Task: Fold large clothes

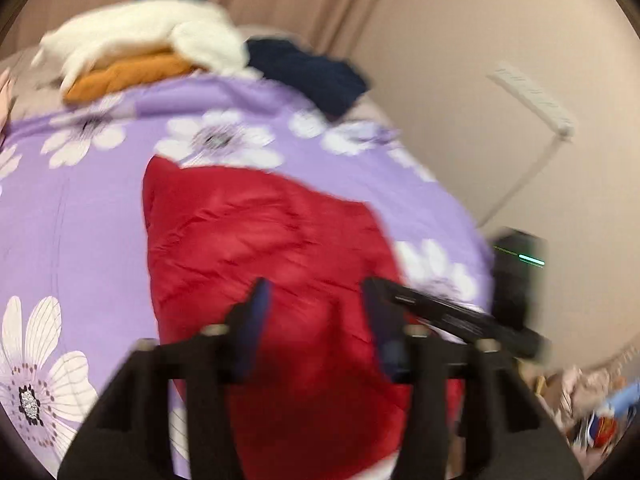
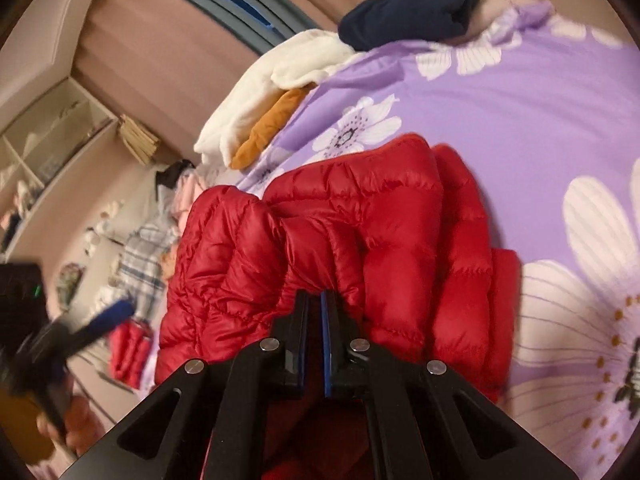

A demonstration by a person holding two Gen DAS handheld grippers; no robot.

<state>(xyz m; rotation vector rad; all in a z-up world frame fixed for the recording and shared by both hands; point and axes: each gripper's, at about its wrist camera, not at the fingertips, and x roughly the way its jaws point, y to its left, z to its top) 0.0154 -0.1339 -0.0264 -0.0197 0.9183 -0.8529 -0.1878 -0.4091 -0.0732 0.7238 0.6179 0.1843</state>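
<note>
- Right claw (image 2: 315, 300): jaws pressed together on a pinch of the red jacket (image 2: 320, 232), at its near edge.
- Left claw (image 1: 316, 300): jaws apart above the jacket; blur hides whether they touch cloth.
- Jacket: bunched in puffy ridges on the bed's purple flowered cover (image 2: 540, 128), partly doubled over; judged mid-fold, flattening and final folds still to do.
- Folded pile (image 1: 140, 52): white over orange, with a navy garment (image 1: 312, 76) beside it at the bed's far edge, apparently finished.

Red quilted puffer jacket (image 2: 352, 232), shiny, bunched and partly folded over itself, lying on purple floral bedspread (image 2: 540, 112); near edge lifted, pinched in shut right gripper (image 2: 316, 300).
</note>
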